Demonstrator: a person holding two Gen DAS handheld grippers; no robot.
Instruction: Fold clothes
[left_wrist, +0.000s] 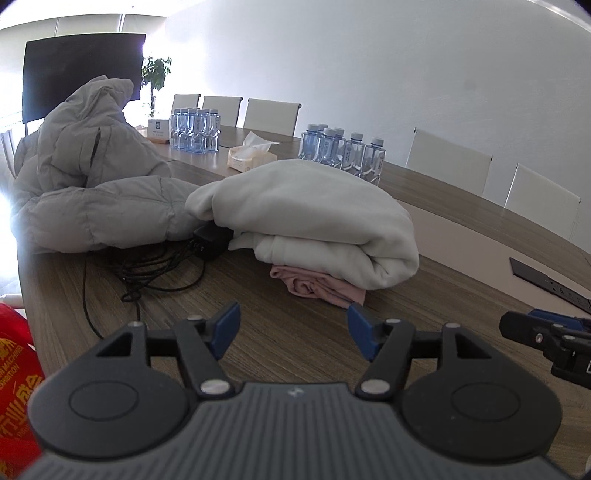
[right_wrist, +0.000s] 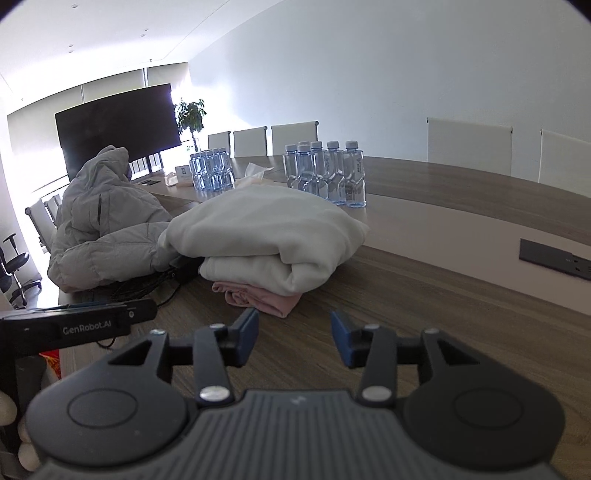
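Observation:
A folded white garment (left_wrist: 314, 218) (right_wrist: 266, 236) lies on top of a folded pink garment (left_wrist: 317, 288) (right_wrist: 258, 297) on the wooden table (left_wrist: 280, 332) (right_wrist: 424, 306). Left of the stack a grey puffer jacket (left_wrist: 96, 173) (right_wrist: 107, 221) sits in a loose heap. My left gripper (left_wrist: 293, 328) hovers over bare table just short of the pink garment, open, with nothing between its blue pads. My right gripper (right_wrist: 294, 334) is also open and empty, a little in front of the stack. Each gripper shows at the edge of the other's view, the right one (left_wrist: 546, 339) and the left one (right_wrist: 85, 325).
A black charger with tangled cables (left_wrist: 177, 254) lies between jacket and stack. Two groups of water bottles (left_wrist: 343, 151) (right_wrist: 328, 173) and a tissue pack (left_wrist: 251, 155) stand behind. A black socket panel (right_wrist: 554, 258) is set in the table at right. White chairs line the far side.

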